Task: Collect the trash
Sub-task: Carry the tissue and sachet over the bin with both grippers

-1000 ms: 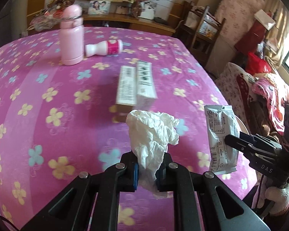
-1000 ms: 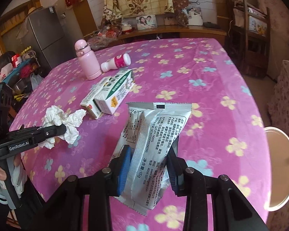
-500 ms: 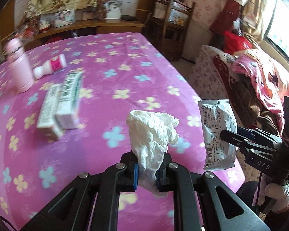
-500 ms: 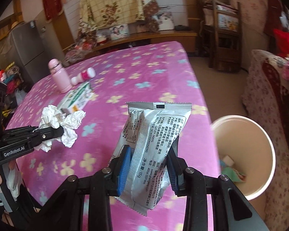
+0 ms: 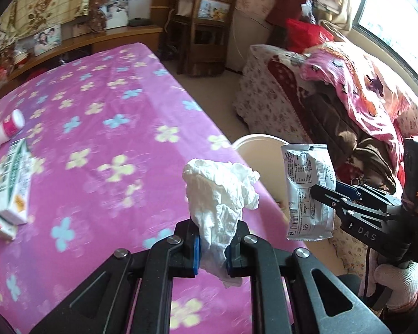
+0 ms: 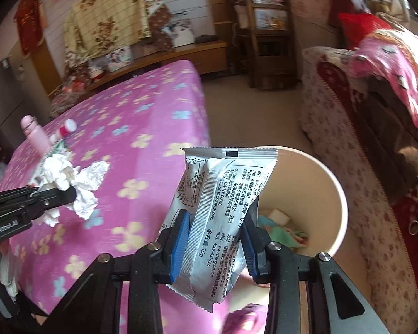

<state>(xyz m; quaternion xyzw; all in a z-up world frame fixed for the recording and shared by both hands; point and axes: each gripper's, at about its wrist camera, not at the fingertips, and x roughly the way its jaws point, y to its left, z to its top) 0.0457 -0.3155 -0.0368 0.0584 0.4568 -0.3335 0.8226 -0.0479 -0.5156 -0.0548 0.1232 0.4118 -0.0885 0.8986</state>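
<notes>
My left gripper is shut on a crumpled white tissue and holds it above the table's right edge. It also shows in the right wrist view. My right gripper is shut on a white snack wrapper, held upright just over the near rim of a cream trash bin on the floor. The bin holds some scraps. The wrapper and the bin show in the left wrist view, to the right of the tissue.
A table with a pink flowered cloth carries a milk carton, a small pink-and-white bottle and a pink flask. A sofa with a pink blanket stands right of the bin. A wooden shelf stands behind.
Both grippers have swung right, off the table's middle toward its right edge. The bin has come into fuller view under the wrapper. Both grips are unchanged.
</notes>
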